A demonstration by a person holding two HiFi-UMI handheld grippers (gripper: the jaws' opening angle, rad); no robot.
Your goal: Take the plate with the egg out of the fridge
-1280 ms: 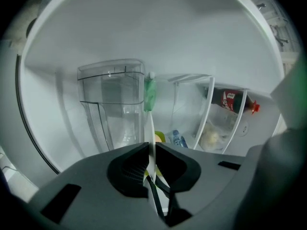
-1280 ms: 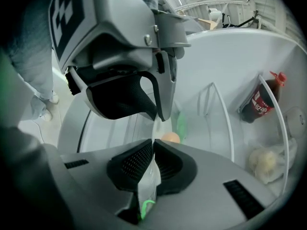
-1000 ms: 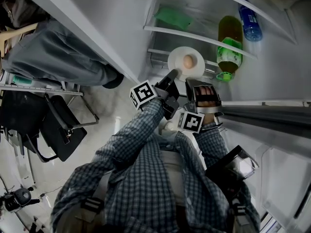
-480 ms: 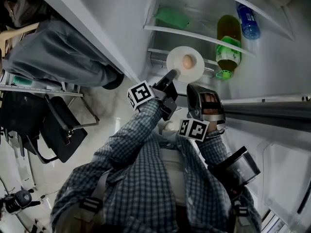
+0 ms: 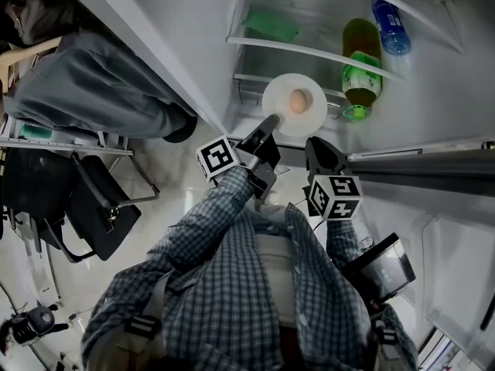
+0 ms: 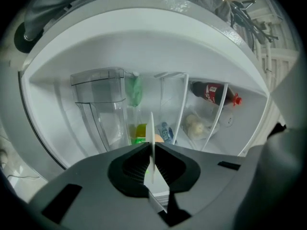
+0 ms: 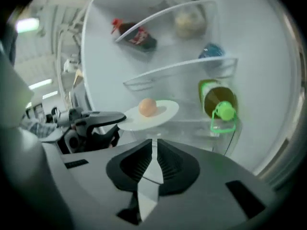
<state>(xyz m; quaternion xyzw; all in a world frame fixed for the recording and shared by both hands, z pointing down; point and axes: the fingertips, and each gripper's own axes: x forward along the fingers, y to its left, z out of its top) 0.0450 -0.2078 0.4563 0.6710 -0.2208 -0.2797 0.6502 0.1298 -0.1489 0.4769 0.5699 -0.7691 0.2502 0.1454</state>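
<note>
Plate (image 5: 283, 117) with egg (image 5: 298, 100), rim pinched by left gripper (image 5: 271, 121); right gripper (image 5: 314, 144) just below plate, jaws together, empty. Lifting-out step; next likely needs a level pull.

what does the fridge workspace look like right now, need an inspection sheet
surface: white fridge shelves, stocked; the door stands open
job's things: plate held level in front of the lower shelf, egg near its middle
clutter: green bottle lying on a shelf, blue bottle above it, green packet, cola bottle higher up
grippers: left gripper shut on the plate's rim; right gripper shut with nothing between its jaws, below the plate
cables: none seen near the fridge
surroundings: black chair on the floor to the left
</note>
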